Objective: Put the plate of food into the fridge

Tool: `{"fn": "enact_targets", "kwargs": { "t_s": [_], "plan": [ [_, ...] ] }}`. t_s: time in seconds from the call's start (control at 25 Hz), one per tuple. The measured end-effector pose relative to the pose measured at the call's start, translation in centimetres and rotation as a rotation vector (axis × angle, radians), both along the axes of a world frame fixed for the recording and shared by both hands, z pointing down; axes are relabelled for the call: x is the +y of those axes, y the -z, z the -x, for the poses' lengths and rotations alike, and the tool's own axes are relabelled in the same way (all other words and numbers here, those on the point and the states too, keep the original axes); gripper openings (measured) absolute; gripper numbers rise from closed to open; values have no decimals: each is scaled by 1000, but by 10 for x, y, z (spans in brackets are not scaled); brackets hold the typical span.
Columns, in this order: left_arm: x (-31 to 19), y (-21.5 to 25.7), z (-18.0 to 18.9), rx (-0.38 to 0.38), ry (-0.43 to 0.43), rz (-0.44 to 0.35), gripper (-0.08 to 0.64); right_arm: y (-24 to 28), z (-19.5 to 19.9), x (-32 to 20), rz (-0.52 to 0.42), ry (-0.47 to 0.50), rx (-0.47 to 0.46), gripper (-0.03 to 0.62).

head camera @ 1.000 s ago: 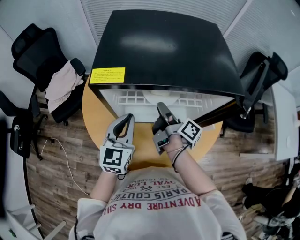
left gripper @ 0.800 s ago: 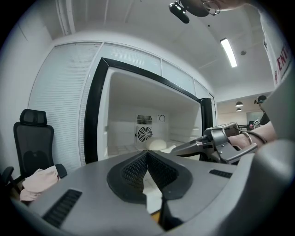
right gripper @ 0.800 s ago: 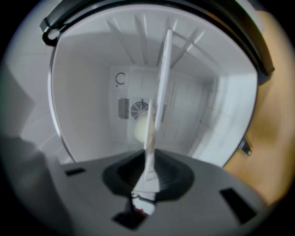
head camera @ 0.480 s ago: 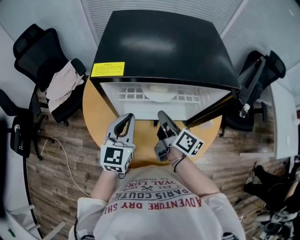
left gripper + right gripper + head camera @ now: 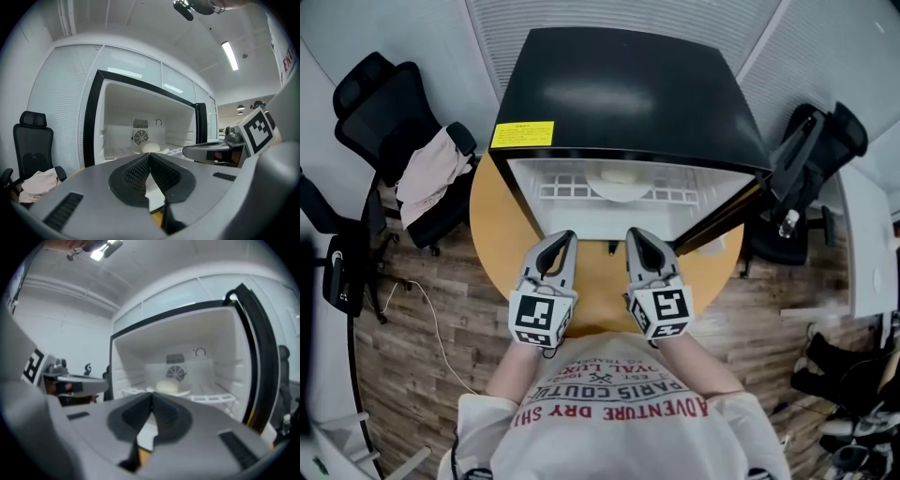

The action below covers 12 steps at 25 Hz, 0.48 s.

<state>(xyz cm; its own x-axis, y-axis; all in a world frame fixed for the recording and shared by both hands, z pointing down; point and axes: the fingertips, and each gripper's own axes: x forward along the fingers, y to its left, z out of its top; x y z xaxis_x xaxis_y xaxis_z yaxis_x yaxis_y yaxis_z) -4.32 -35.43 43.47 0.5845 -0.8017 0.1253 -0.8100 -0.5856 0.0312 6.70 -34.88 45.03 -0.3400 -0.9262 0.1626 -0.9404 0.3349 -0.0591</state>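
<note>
Plate (image 5: pixel 619 190) with pale food (image 5: pixel 619 175) already inside the fridge (image 5: pixel 628 94), flat on the white wire shelf (image 5: pixel 562 192), near mid-width and well apart from both grippers.

Room, left to right: black chair (image 5: pixel 380 98) draped with a pale cloth (image 5: pixel 429 173); wood-plank floor (image 5: pixel 403 356); round wooden table (image 5: pixel 502 248) bearing the fridge; yellow label (image 5: pixel 523 134) at the left front corner of the black top; door (image 5: pixel 724 219) swung open at the right; second black chair (image 5: pixel 811 155) beyond it.

Left gripper (image 5: pixel 562 240) over the table's near edge, aimed at the fridge mouth, jaws together on nothing. Right gripper (image 5: pixel 638 236) just beside it, parallel, jaws likewise closed and empty.

Against a second ago: left gripper much as before. Right gripper then rolled onto its side, marker cube (image 5: pixel 663 309) off to the right; now upright, cube facing up, level with the left one. Plate in the same spot on the shelf.

Plate round, so no long axis; rim level, rear part hidden under the fridge top. Food mound oval, longer side to side across the shelf.
</note>
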Motion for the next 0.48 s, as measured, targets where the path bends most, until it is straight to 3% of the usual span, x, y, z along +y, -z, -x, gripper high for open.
{"fn": "enact_targets", "kwargs": {
  "t_s": [0.24,0.48],
  "plan": [
    [2,4,-1,-11,-10,-10,28,11,7,9,-101,32,158,28],
    [5,9,-4,-13,-21,-29,28,16,3,10,-99,19,131,29]
  ]
}}
